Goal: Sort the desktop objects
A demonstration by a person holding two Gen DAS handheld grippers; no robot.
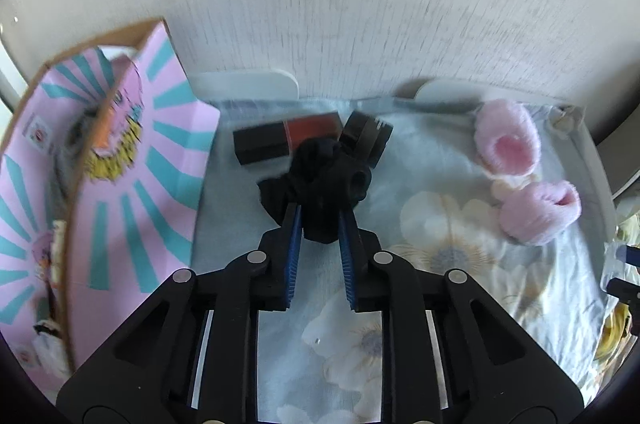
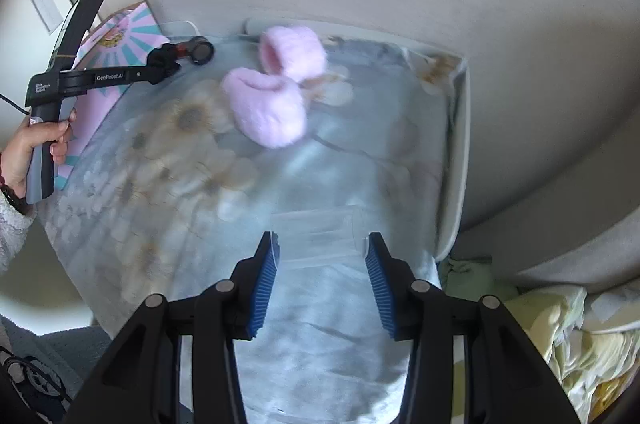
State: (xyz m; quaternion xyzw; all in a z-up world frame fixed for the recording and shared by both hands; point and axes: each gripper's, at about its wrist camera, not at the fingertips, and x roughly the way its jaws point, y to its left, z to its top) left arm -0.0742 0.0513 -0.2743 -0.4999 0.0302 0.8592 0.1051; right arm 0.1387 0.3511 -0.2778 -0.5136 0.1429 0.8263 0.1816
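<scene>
My left gripper [image 1: 320, 210] is shut on a crumpled black cloth piece [image 1: 320, 180], held a little above the floral table cover [image 1: 440, 264]. Behind it lie a black and red box [image 1: 286, 140] and a black round object [image 1: 368, 136]. In the right wrist view a hand holds that left gripper [image 2: 166, 58] at the far left. My right gripper [image 2: 320, 238] is shut on a clear plastic tube [image 2: 320, 234] that lies crosswise between its blue pads [image 2: 266, 276]. Two pink fluffy slippers [image 2: 266, 112] sit further back on the cover, apart from both grippers.
A pink box with teal rays [image 1: 120, 164] stands open at the table's left side. The wall [image 1: 360, 4] rises right behind the table. A white raised rim [image 2: 460, 144] runs along the right edge. Pale yellow bedding [image 2: 580, 336] lies below to the right.
</scene>
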